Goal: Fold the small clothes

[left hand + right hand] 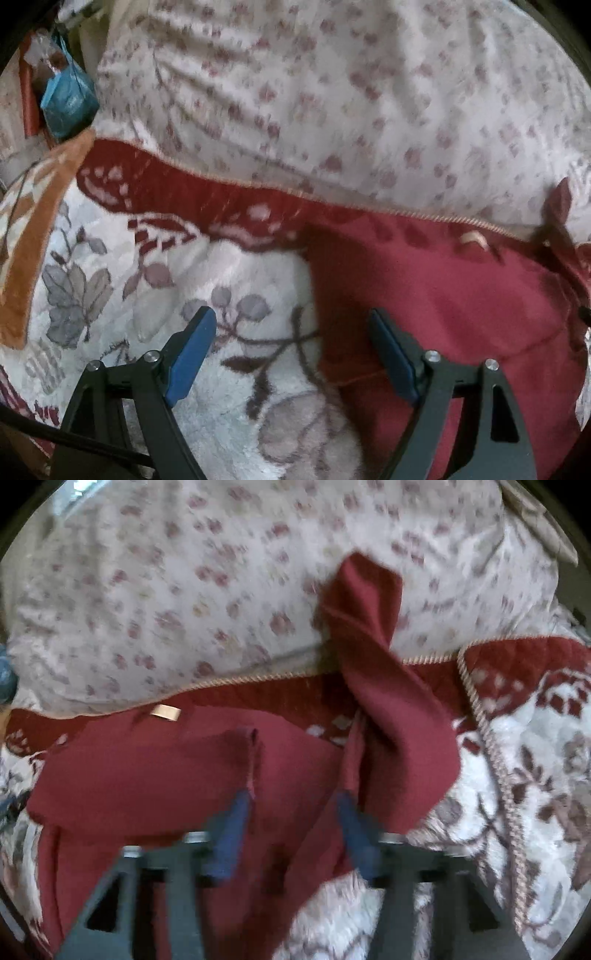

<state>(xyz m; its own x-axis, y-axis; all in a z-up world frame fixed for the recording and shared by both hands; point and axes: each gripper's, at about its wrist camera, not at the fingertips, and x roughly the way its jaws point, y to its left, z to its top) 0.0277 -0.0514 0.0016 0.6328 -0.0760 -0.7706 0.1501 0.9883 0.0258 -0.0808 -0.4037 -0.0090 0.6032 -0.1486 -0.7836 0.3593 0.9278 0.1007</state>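
A dark red garment (443, 295) lies on a white floral blanket (221, 387). My left gripper (291, 332) is open and empty, its jaws wide apart over the garment's left edge. In the right wrist view the garment (147, 775) is spread with a tan neck label (166, 712), and a sleeve (388, 701) stretches up onto the flowered cover. My right gripper (291, 812) is open above the garment's middle, with red cloth between its blue fingers (232, 834). The view is blurred, and I cannot tell if the cloth is touched.
A white cover with pink flowers (332, 92) fills the back. The blanket has a red border with corded trim (491, 746). A blue packet (68, 99) and an orange cloth (29, 240) sit at the far left.
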